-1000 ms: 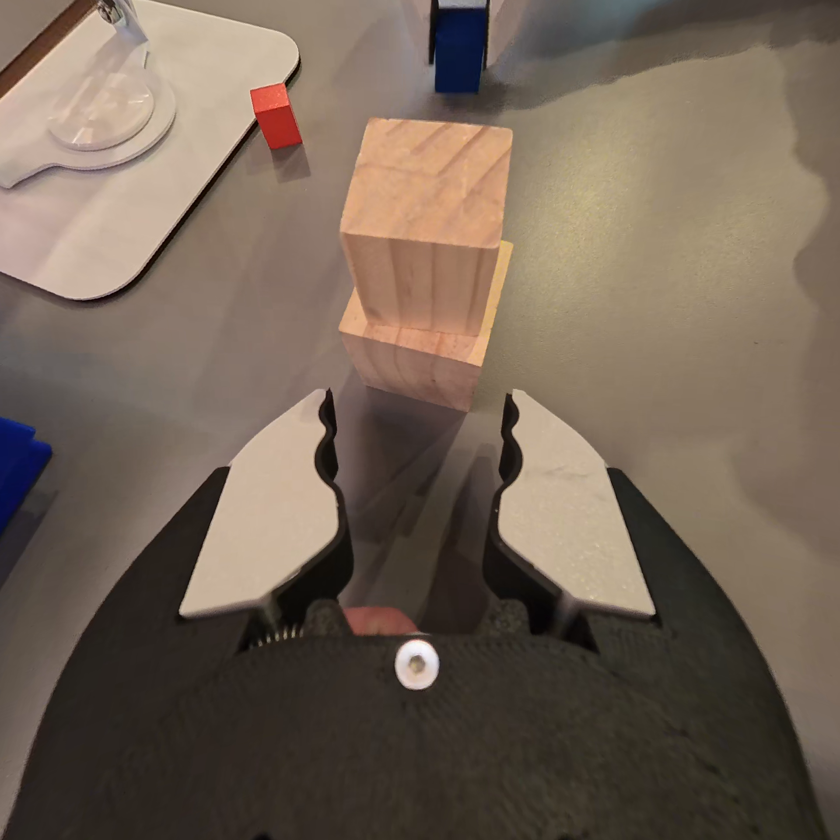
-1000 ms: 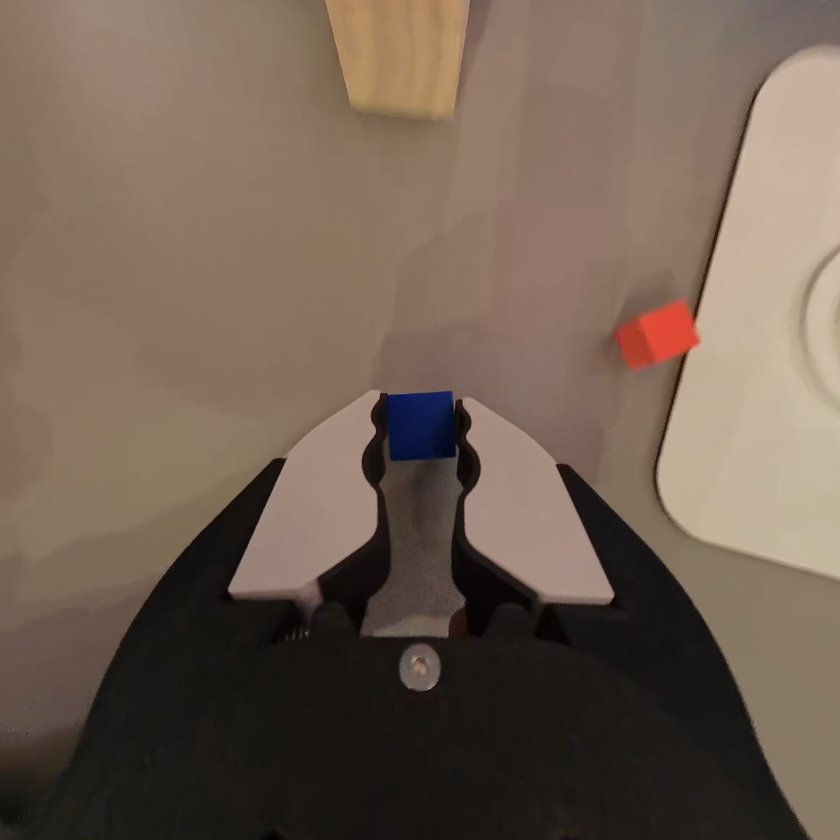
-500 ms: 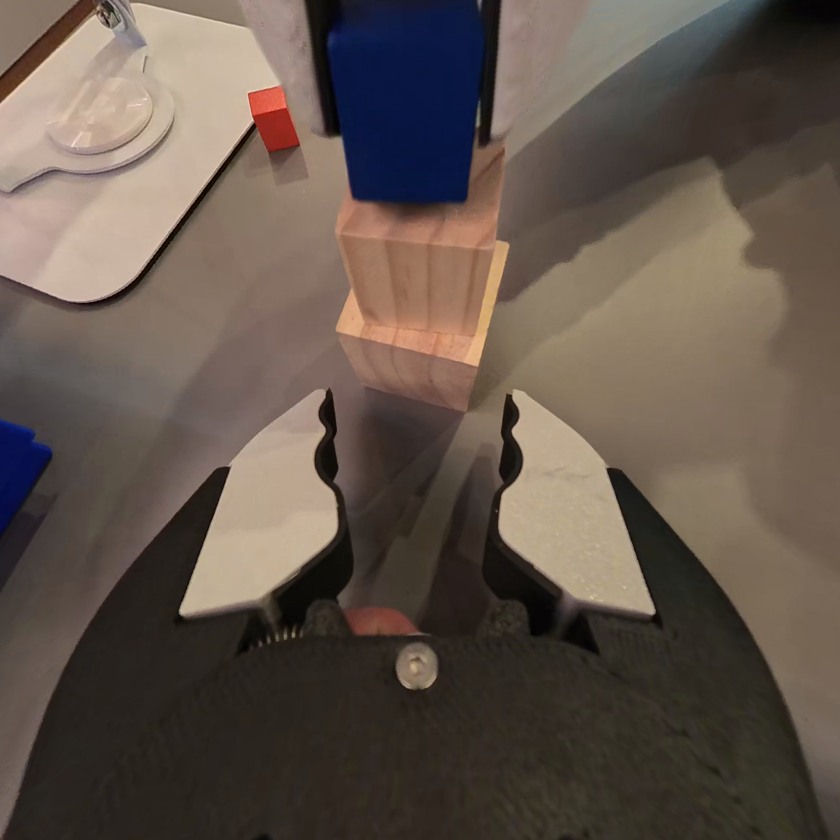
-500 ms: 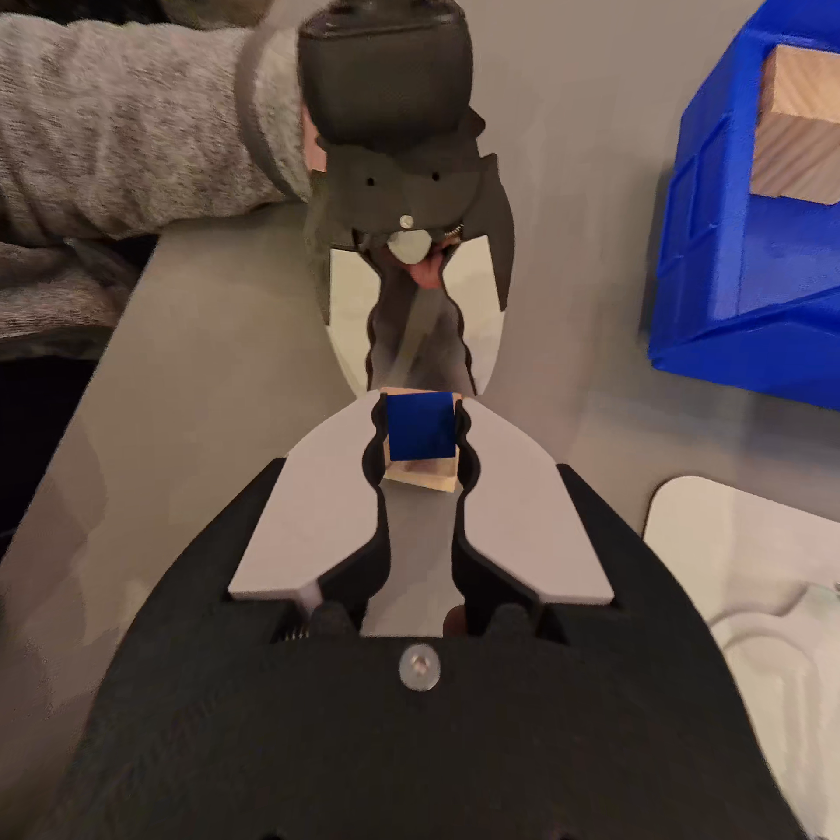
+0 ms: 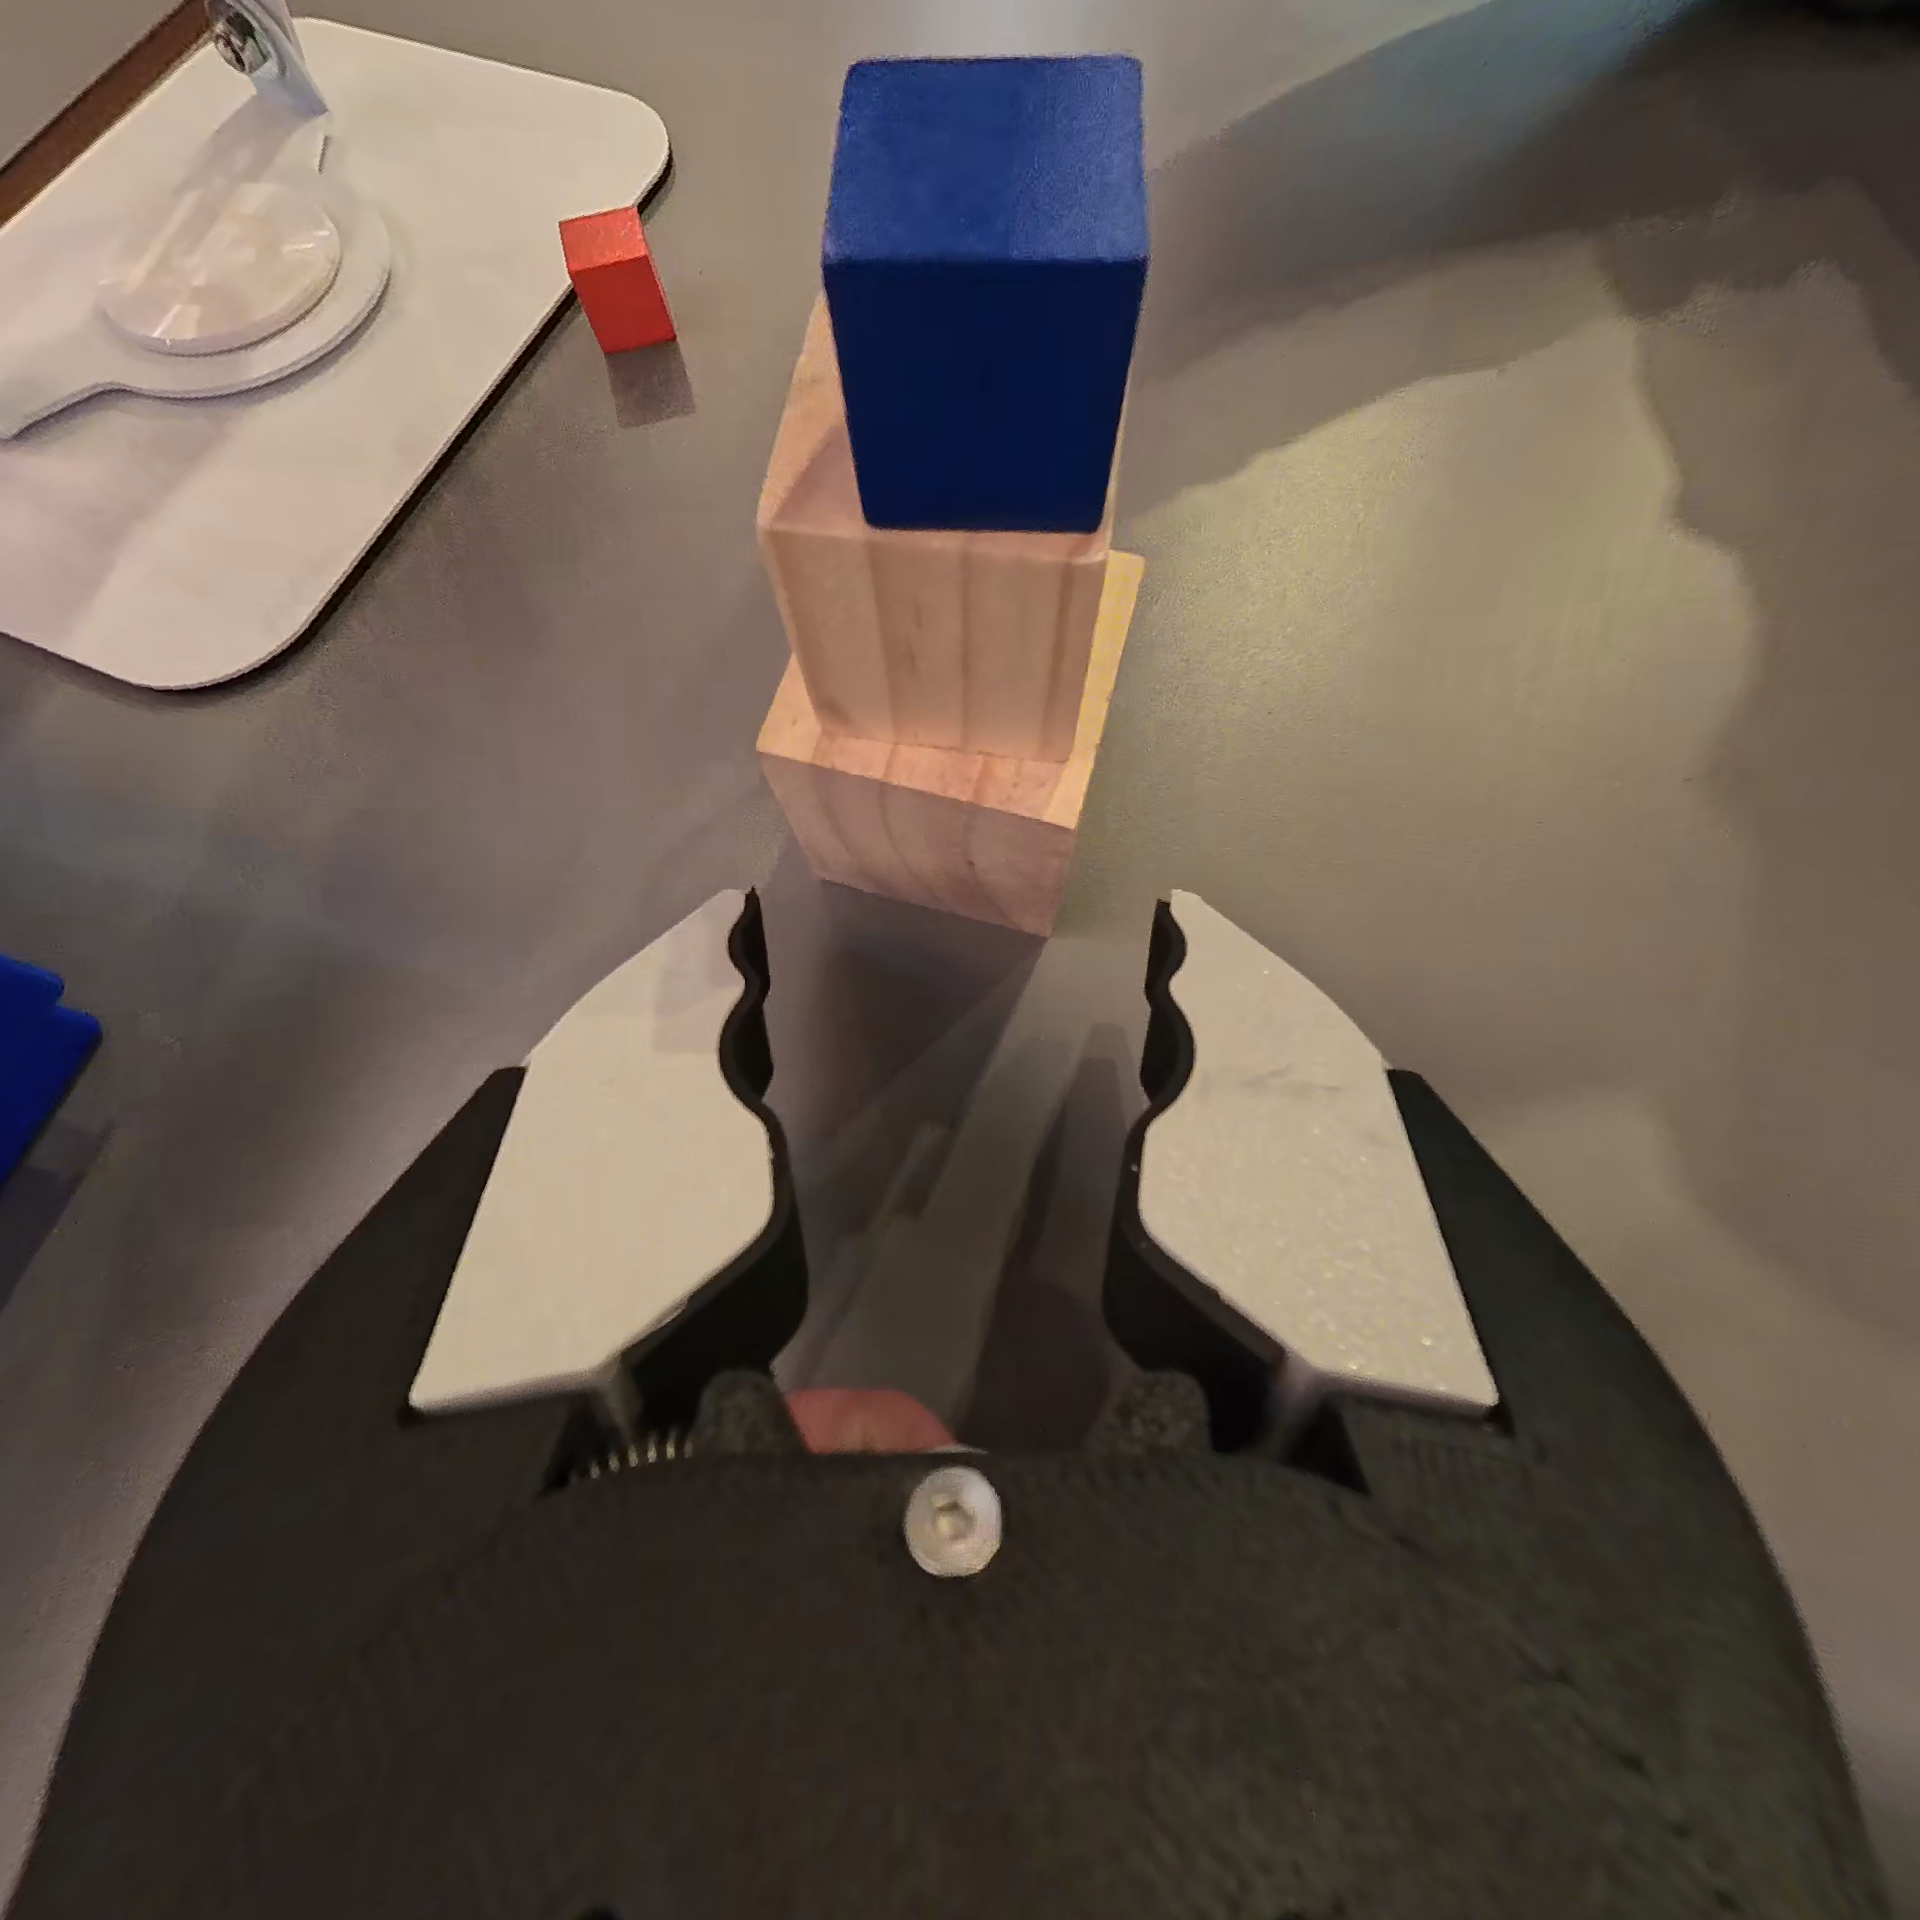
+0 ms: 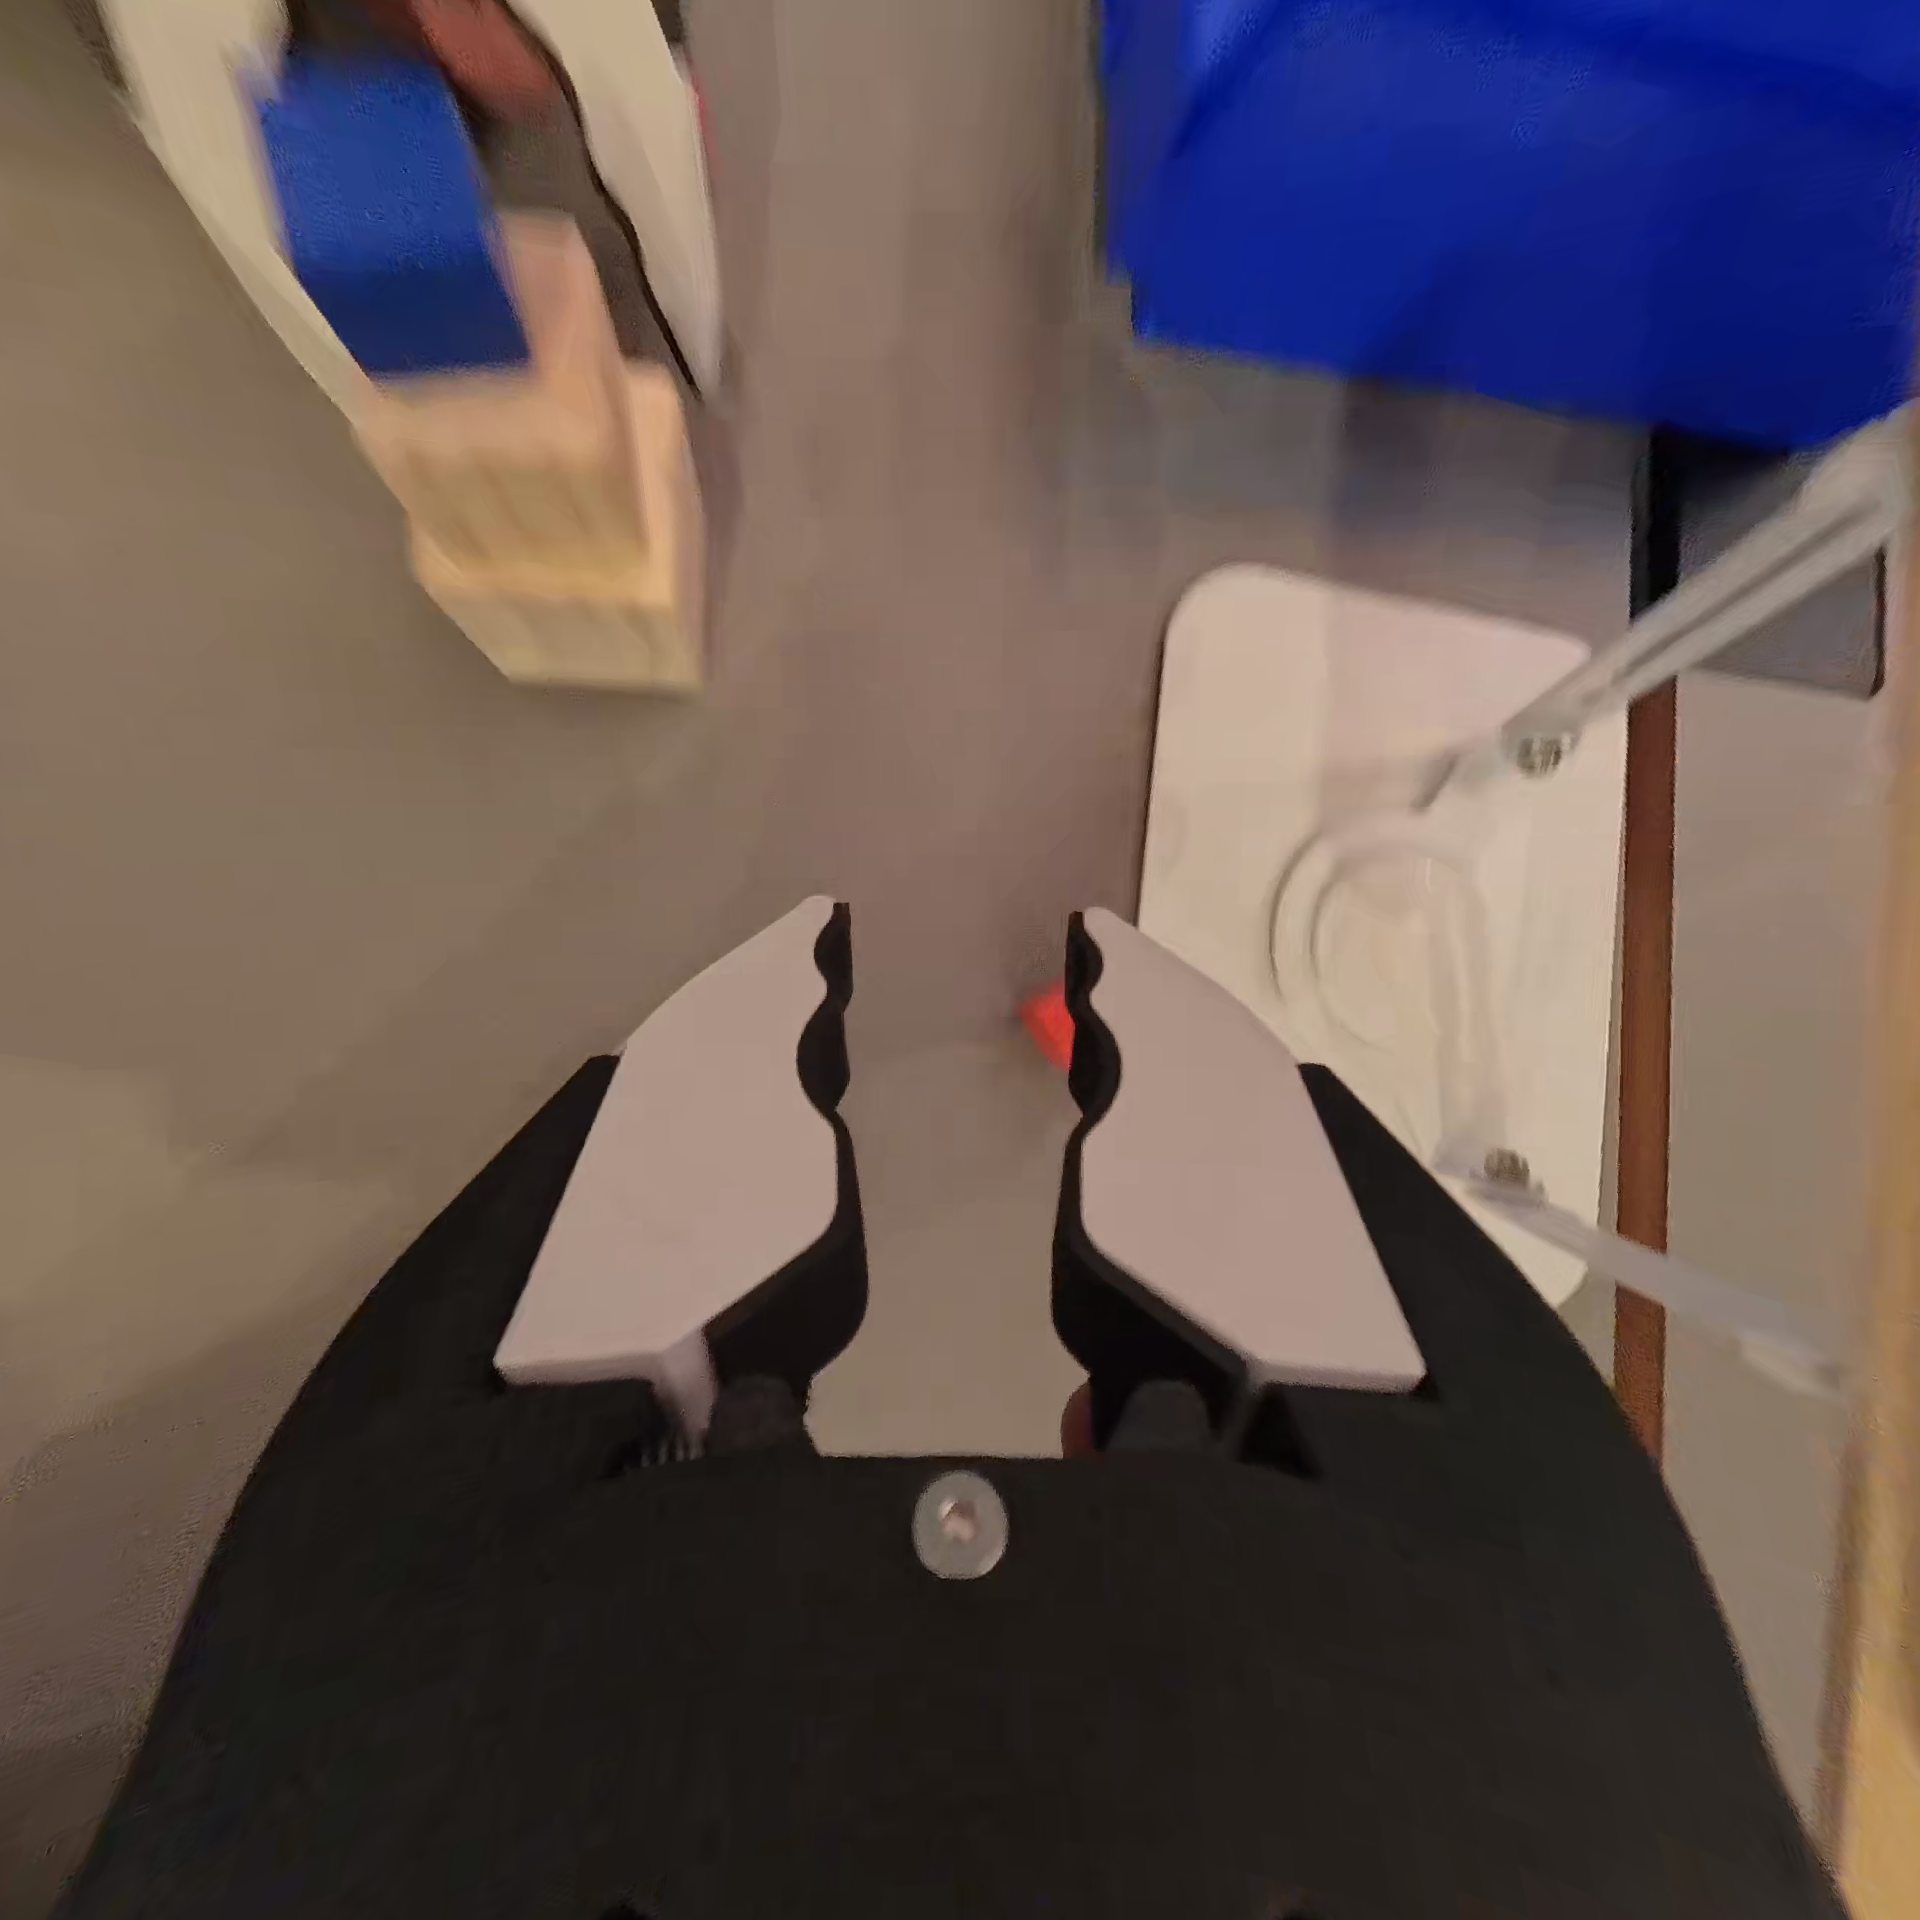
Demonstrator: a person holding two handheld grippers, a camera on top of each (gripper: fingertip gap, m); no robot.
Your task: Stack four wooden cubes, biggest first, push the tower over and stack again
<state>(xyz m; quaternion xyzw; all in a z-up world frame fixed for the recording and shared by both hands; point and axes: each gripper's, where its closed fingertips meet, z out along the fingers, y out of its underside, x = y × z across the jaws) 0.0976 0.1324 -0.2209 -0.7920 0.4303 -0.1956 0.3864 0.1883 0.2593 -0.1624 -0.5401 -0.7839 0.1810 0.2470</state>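
A tower of three cubes stands on the grey table: the biggest plain wooden cube (image 5: 935,847) at the bottom, a smaller plain cube (image 5: 925,634) on it, and a blue cube (image 5: 987,291) on top. My left gripper (image 5: 961,925) is open and empty just in front of the tower's base. A small red cube (image 5: 616,278) lies alone to the tower's left. In the blurred right wrist view the tower (image 6: 499,416) is at the upper left. My right gripper (image 6: 958,930) is open and empty above the red cube (image 6: 1047,1023), which peeks out beside its right finger.
A white board (image 5: 208,436) with a clear stand on it lies left of the tower; it also shows in the right wrist view (image 6: 1351,831). A blue bin (image 6: 1507,197) sits at the upper right there, and its corner (image 5: 31,1049) shows at the left edge. There is about 15 cm between the tips of the two grippers. My left tips are about 20 cm from the red cube (image 6: 1047,1023), my right tips only 8 cm.
My right gripper let go of the blue cube on top of the tower, opened, and swung away over the red cube. My left gripper has not moved.
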